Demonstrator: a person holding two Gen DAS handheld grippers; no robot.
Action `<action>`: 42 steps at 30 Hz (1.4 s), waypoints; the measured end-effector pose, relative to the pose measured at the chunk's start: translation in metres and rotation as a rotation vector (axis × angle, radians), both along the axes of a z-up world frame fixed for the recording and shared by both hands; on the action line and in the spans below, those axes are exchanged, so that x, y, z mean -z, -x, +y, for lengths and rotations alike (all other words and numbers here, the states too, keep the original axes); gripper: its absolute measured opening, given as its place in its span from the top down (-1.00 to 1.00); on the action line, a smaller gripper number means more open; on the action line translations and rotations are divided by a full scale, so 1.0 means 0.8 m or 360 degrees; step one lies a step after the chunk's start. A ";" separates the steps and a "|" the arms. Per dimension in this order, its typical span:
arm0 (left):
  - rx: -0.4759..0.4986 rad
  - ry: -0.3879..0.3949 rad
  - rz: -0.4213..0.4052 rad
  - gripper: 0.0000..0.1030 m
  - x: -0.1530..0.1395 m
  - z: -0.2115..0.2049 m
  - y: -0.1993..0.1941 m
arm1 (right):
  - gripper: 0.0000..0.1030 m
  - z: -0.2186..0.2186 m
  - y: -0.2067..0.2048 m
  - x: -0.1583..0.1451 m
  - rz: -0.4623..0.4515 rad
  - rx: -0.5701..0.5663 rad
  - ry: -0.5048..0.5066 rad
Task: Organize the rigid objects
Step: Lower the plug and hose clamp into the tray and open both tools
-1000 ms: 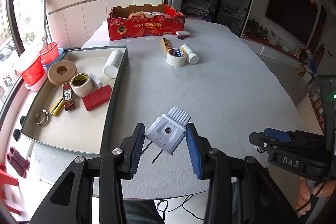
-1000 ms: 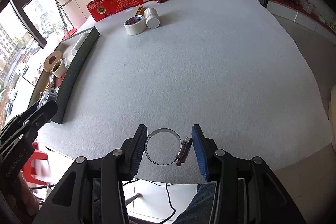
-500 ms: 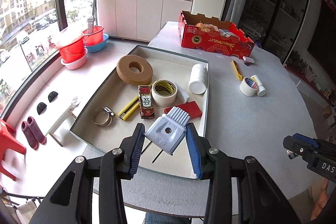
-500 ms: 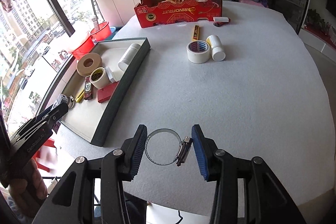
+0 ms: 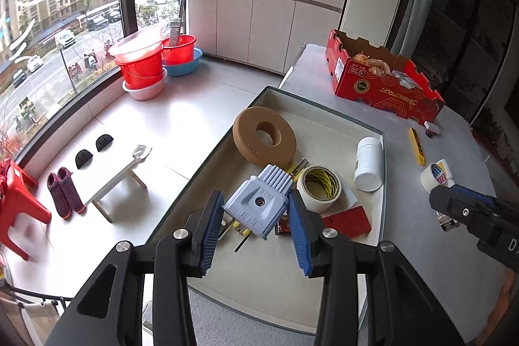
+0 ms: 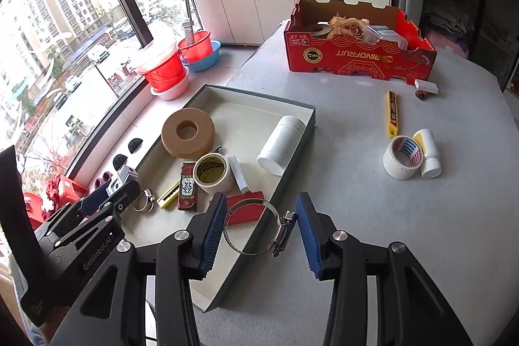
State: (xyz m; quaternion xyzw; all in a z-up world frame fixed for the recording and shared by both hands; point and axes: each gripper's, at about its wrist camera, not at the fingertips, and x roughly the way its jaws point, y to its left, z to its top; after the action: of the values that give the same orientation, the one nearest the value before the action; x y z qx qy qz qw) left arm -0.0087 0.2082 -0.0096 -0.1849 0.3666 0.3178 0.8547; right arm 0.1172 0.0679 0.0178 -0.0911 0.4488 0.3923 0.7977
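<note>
My left gripper (image 5: 256, 224) is shut on a pale blue power plug (image 5: 258, 206) and holds it above the near part of the shallow tray (image 5: 269, 278). The tray holds a brown tape ring (image 5: 264, 137), a cream tape roll (image 5: 319, 188), a white bottle (image 5: 368, 164), a red block (image 5: 348, 221) and a hose clamp (image 6: 144, 200). My right gripper (image 6: 259, 231) is shut on a metal hose clamp (image 6: 259, 226), above the tray's right wall (image 6: 292, 162). The left gripper also shows in the right wrist view (image 6: 107, 203).
A red cardboard box (image 6: 358, 52) stands at the back of the grey table. A white tape roll (image 6: 402, 158), a small white bottle (image 6: 429, 153) and a yellow utility knife (image 6: 392, 112) lie on the table right of the tray. Buckets and a stool are on the floor to the left.
Both grippers have moved left and forward with their loads. The left now hangs over the tray; the right has reached the tray's right wall. Neither grip has changed.
</note>
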 end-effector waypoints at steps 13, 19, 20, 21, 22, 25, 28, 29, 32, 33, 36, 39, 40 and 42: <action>-0.0046 0.0027 0.0047 0.16 0.017 0.032 -0.034 | 0.12 0.080 -0.035 0.021 0.0003 -0.0059 0.0059; -0.0062 0.0039 0.0068 0.17 0.026 0.043 -0.039 | 0.12 0.096 -0.039 0.030 0.0020 -0.0072 0.0080; -0.0064 0.0043 0.0069 0.16 0.027 0.044 -0.040 | 0.12 0.098 -0.040 0.032 0.0022 -0.0074 0.0085; -0.0066 0.0048 0.0068 0.17 0.028 0.045 -0.040 | 0.12 0.100 -0.040 0.033 0.0023 -0.0076 0.0088; -0.0067 0.0051 0.0070 0.17 0.030 0.046 -0.041 | 0.12 0.102 -0.041 0.034 0.0024 -0.0078 0.0092; -0.0063 0.0056 0.0075 0.17 0.032 0.047 -0.043 | 0.12 0.107 -0.042 0.038 0.0033 -0.0084 0.0104; -0.0052 0.0055 0.0079 0.17 0.033 0.048 -0.043 | 0.12 0.112 -0.044 0.043 0.0050 -0.0087 0.0110; -0.0048 0.0054 0.0083 0.17 0.034 0.048 -0.044 | 0.12 0.114 -0.045 0.043 0.0052 -0.0086 0.0112; -0.0045 0.0056 0.0090 0.17 0.036 0.048 -0.046 | 0.12 0.117 -0.047 0.046 0.0063 -0.0083 0.0119; -0.0045 0.0057 0.0092 0.17 0.037 0.048 -0.046 | 0.12 0.117 -0.048 0.047 0.0069 -0.0081 0.0120; -0.0042 0.0056 0.0102 0.16 0.039 0.049 -0.048 | 0.12 0.118 -0.051 0.050 0.0082 -0.0074 0.0125; -0.0037 0.0056 0.0110 0.17 0.041 0.050 -0.050 | 0.12 0.119 -0.054 0.053 0.0090 -0.0065 0.0132; -0.0035 0.0058 0.0111 0.17 0.042 0.050 -0.050 | 0.12 0.119 -0.056 0.054 0.0096 -0.0059 0.0131; -0.0030 0.0055 0.0117 0.16 0.043 0.049 -0.053 | 0.12 0.121 -0.059 0.056 0.0107 -0.0053 0.0136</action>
State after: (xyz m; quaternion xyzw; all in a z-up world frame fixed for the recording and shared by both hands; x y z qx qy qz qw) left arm 0.0335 0.2474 -0.0440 -0.1914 0.4016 0.3260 0.8342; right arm 0.1644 0.1644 -0.0272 -0.1192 0.4900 0.3888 0.7710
